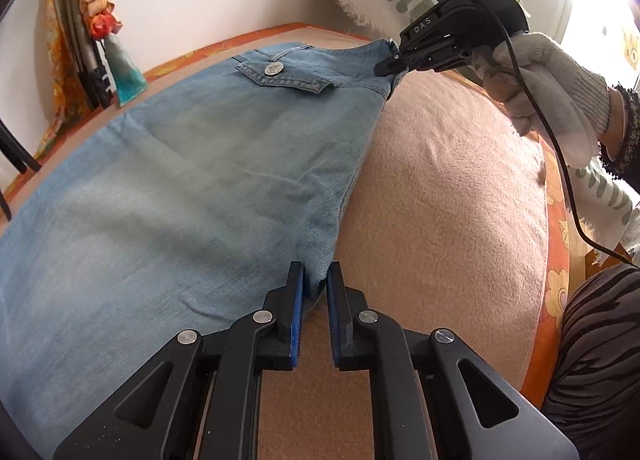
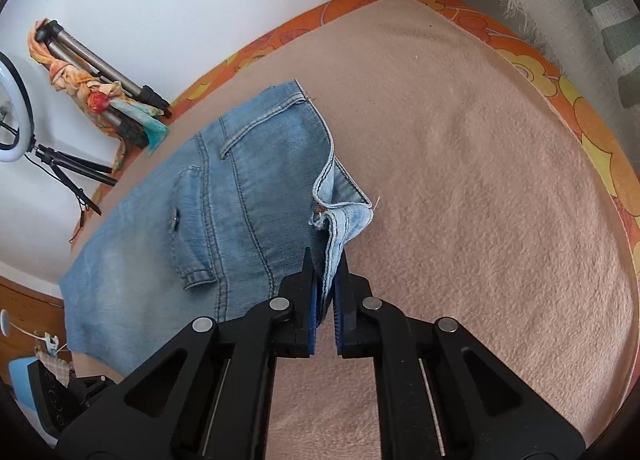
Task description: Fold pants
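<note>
A tripod with an orange scarf tied on it is seen leaning at the wall on the far left, with a ring light beside it. Light blue jeans are laid flat on a pink blanket over a bed with an orange flowered sheet; a flap pocket with a metal button is turned up. The left gripper is closed on the jeans' near edge, denim pinched between the narrow jaws. The right gripper is clamped on the waistband corner, fabric bunched between its jaws. A white knit glove is worn on the right hand. A fringed green-patterned cloth is seen at far right.
</note>
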The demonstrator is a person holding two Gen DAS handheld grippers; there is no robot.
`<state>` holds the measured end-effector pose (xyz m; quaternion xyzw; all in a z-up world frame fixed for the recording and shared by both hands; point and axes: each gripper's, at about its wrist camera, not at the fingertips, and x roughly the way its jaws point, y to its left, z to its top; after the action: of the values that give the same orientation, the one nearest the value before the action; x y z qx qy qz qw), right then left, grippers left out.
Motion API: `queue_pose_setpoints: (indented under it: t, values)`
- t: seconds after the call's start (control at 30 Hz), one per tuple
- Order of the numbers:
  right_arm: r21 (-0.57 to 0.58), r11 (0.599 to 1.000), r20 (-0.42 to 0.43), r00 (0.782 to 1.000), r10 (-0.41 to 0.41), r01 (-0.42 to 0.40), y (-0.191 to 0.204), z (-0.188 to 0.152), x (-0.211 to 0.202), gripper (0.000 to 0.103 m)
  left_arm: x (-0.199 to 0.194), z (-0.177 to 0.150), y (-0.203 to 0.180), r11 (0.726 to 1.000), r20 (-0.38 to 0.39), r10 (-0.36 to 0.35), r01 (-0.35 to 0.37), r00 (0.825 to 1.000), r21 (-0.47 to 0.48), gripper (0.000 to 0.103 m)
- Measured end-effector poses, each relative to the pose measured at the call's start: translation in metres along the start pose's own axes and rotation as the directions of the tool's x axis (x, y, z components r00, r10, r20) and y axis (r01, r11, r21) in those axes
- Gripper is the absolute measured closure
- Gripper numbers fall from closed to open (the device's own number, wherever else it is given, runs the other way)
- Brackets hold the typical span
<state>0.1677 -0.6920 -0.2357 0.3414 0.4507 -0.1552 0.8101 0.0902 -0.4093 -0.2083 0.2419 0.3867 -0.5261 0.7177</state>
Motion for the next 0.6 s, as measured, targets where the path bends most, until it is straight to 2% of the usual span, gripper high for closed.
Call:
queue_pose_setpoints:
  t: [0.1, 0.17, 0.23, 0.3, 0.43, 0.57, 0.6]
  values:
    - [-0.040, 0.998, -0.002, 0.999, -0.053, 0.053, 0.004, 0.002, 0.001, 0.097, -0.011, 0.000, -0.006, 0.999, -0.016, 0.000, 0.000, 1.000, 0.037, 0.090]
    - [-0.061, 0.995, -0.014, 0.996, -0.086, 0.084, 0.010, 0.005, -0.002, 0.089, -0.027, -0.001, -0.005, 0.999, 0.002, 0.010, -0.010, 1.000, 0.053, 0.090]
    - [-0.086, 0.988, 0.007, 0.992, -0.130, 0.130, 0.017, 0.006, -0.014, 0.083, -0.046, -0.004, 0.004, 0.999, 0.024, 0.023, -0.024, 0.999, 0.040, 0.089]
    - [-0.128, 0.980, 0.042, 0.988, -0.146, 0.150, 0.025, 0.004, -0.029, 0.081, -0.068, -0.009, 0.018, 0.999, 0.045, 0.043, -0.044, 0.998, 0.009, 0.087]
    - [-0.206, 0.971, 0.110, 0.989, -0.103, 0.125, 0.050, -0.002, -0.064, 0.079, -0.119, -0.025, 0.048, 0.993, 0.091, 0.110, -0.105, 0.990, -0.058, 0.079]
    - [-0.314, 0.949, 0.130, 0.991, 0.009, 0.033, 0.093, -0.013, -0.088, 0.074, -0.165, -0.049, 0.081, 0.968, 0.122, 0.210, -0.190, 0.970, -0.163, 0.059]
    - [-0.352, 0.936, 0.125, 0.992, 0.035, 0.012, 0.107, -0.017, -0.090, 0.071, -0.173, -0.055, 0.090, 0.959, 0.123, 0.238, -0.212, 0.964, -0.189, 0.057]
